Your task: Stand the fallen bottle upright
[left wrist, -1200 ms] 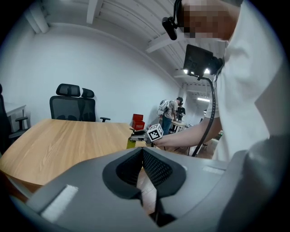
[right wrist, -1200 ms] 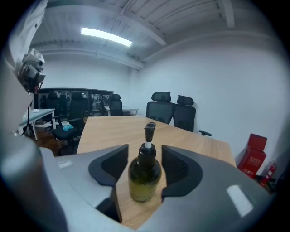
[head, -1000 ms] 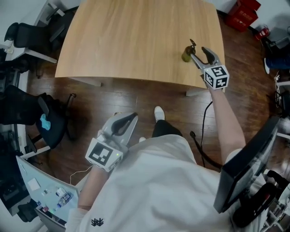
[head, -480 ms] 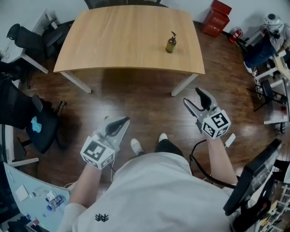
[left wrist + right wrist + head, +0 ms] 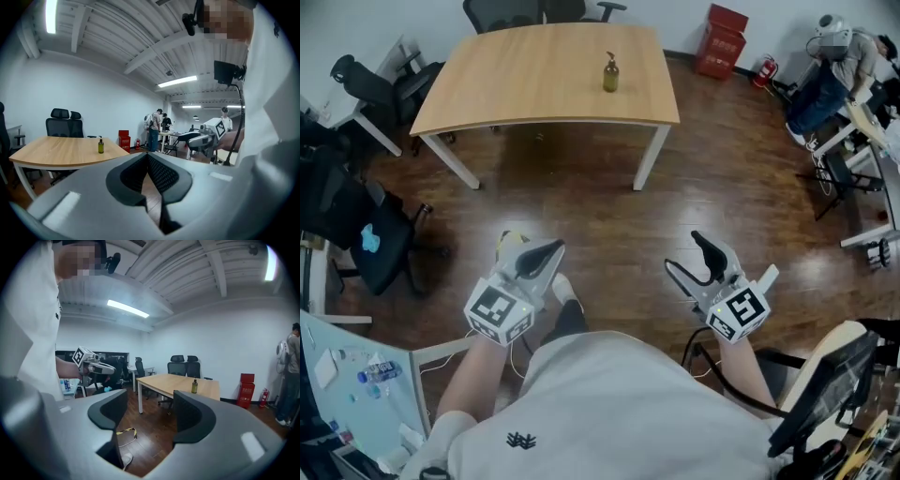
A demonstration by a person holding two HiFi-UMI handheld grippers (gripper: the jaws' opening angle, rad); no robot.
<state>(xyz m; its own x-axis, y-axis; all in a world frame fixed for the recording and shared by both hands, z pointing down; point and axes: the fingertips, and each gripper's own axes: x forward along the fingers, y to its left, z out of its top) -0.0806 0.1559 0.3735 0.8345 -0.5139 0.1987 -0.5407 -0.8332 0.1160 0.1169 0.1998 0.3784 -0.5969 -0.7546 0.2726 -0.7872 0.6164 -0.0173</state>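
**Dark wood floor, bottle upright on the table**

A dark wood floor (image 5: 609, 216) spreads between the person and a light wooden table (image 5: 525, 75). The olive-green pump bottle (image 5: 610, 73) stands upright on the table, toward its right edge. Both grippers hover over the floor, well apart from the table. The left gripper (image 5: 553, 248) has its jaws pressed together on nothing. The right gripper (image 5: 681, 250) is spread wide and empty.

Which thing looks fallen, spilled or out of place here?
Nothing on the light wooden table: the olive-green pump bottle stands upright there, no spill around it. The only stray item is a curled yellow strip on the dark wooden floor.
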